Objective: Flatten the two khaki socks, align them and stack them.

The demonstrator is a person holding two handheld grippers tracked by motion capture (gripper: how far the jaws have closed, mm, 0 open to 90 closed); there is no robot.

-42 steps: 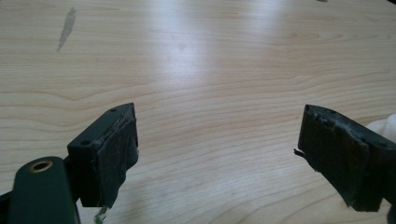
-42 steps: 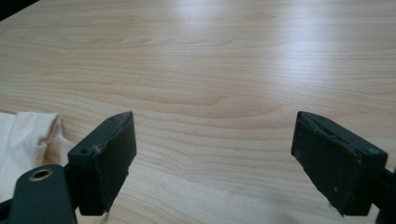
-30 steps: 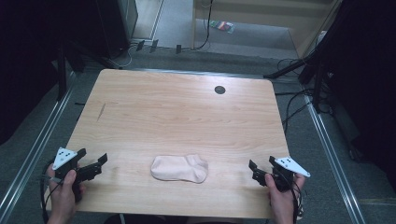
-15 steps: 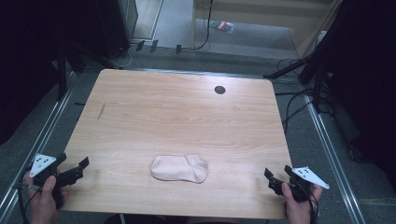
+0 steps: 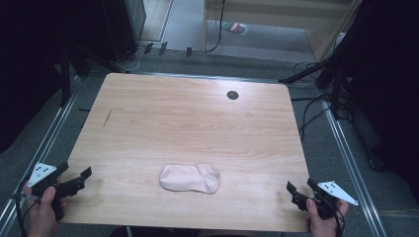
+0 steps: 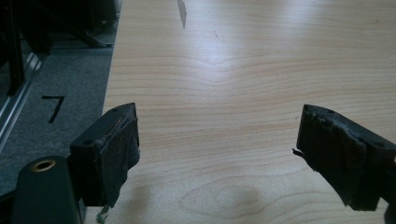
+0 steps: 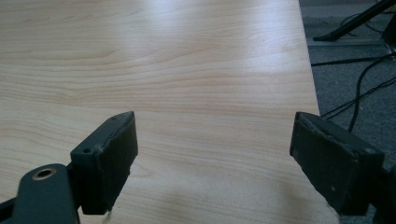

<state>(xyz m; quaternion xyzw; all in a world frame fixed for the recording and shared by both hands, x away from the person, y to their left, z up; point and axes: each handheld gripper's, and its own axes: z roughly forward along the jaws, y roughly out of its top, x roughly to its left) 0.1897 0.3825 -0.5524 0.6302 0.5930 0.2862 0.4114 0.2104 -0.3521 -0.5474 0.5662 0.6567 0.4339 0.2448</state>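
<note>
A pale pink sock lies flat on the wooden table, near the front edge and about midway across. My left gripper is held at the front left corner, well to the left of the sock, and it is open. My right gripper is open at the front right corner, well to the right of the sock. In the left gripper view the left gripper has its jaws wide apart over bare wood. The right gripper in its own view likewise stands wide with nothing between its jaws.
A small black round grommet sits in the tabletop at the back right. A dark streak marks the wood at the left. Cables and metal floor rails run beside the table on grey carpet.
Both hands have drawn their grippers outward from the sock toward the table's front corners. The sock has not moved.
</note>
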